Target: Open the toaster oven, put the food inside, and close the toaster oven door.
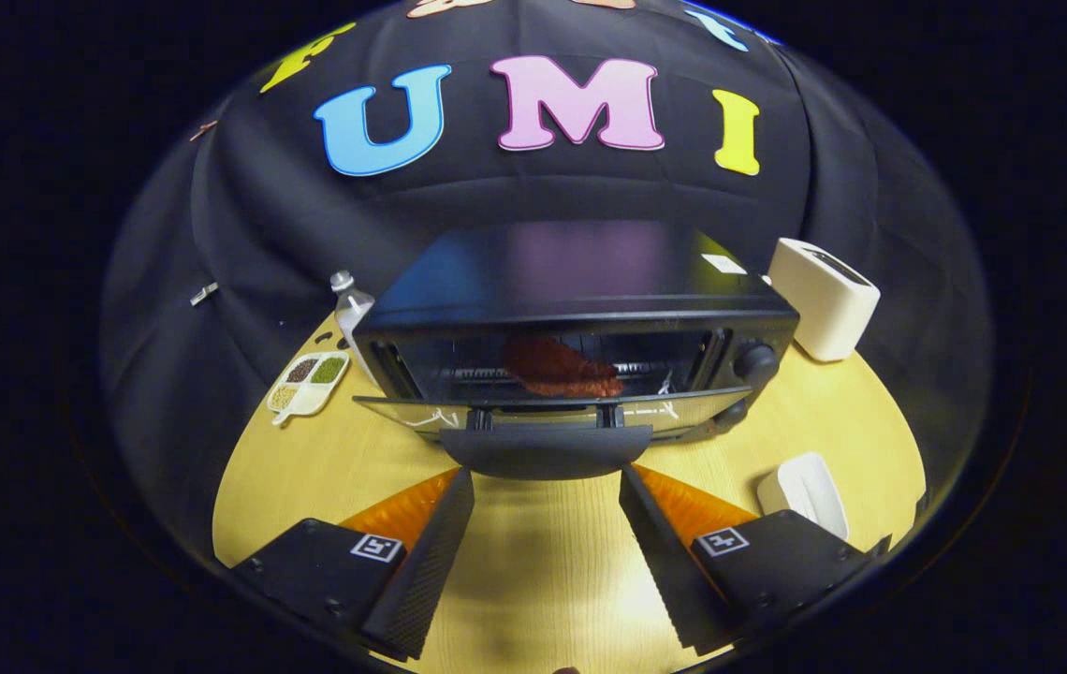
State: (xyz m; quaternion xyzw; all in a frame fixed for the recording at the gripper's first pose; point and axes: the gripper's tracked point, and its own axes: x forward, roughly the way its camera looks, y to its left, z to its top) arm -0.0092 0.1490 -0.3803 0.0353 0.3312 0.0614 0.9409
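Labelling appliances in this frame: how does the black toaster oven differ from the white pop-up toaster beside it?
The black toaster oven is wide, low and dark; the white pop-up toaster is small, upright and pale. The oven's front door hangs open with reddish food on its rack; the toaster has a top slot. The oven sits just ahead of the open gripper; the toaster stands beyond. Both rest on the wooden table.
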